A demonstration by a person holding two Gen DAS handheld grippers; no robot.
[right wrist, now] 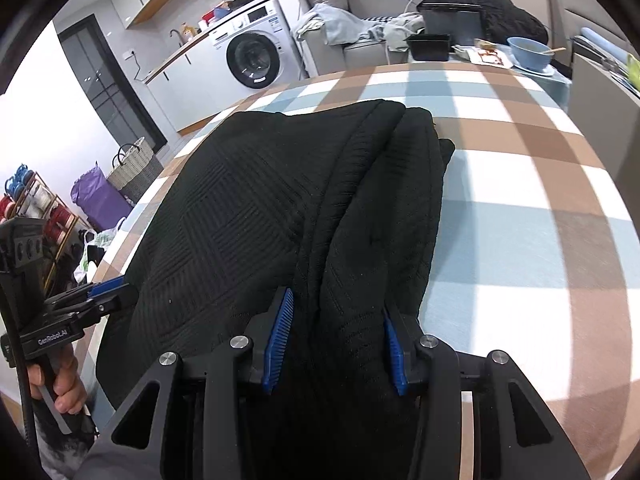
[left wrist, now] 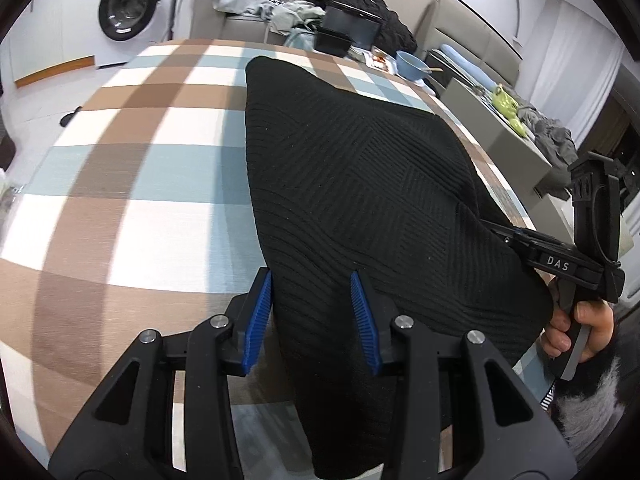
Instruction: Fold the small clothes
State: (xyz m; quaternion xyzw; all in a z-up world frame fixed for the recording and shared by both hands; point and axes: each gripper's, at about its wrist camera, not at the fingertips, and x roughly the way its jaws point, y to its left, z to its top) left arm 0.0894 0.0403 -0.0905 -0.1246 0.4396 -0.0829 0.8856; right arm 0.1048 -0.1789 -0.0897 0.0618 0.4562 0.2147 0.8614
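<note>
Between the blue pads (left wrist: 258,320) of the left gripper (left wrist: 314,320), the near edge of the black knit garment (left wrist: 360,184) is lying loose: the jaws are standing apart, one pad just off the cloth's left edge, the other resting over the fabric, so nothing is being pinched. The right gripper (right wrist: 336,340) is likewise spreading its jaws wide around a bunched ridge of the same garment, the pads (right wrist: 278,340) flanking the folds without squeezing them. Seen from the left camera, the right gripper (left wrist: 516,236) is reaching in at the garment's right edge, the person's hand (left wrist: 576,332) wrapping its handle.

The garment is lying on the checked tablecloth (left wrist: 132,168) covering the table, partly folded, with doubled layers piling along its right side and its near end draping toward the person. Beyond the garment, at the table's far end, a blue bowl (right wrist: 528,54) and black trays (right wrist: 430,46) are sitting. Farther behind the garment, a washing machine (right wrist: 252,56) is standing against the wall, beside a sofa heaped with clothes (right wrist: 340,26).
</note>
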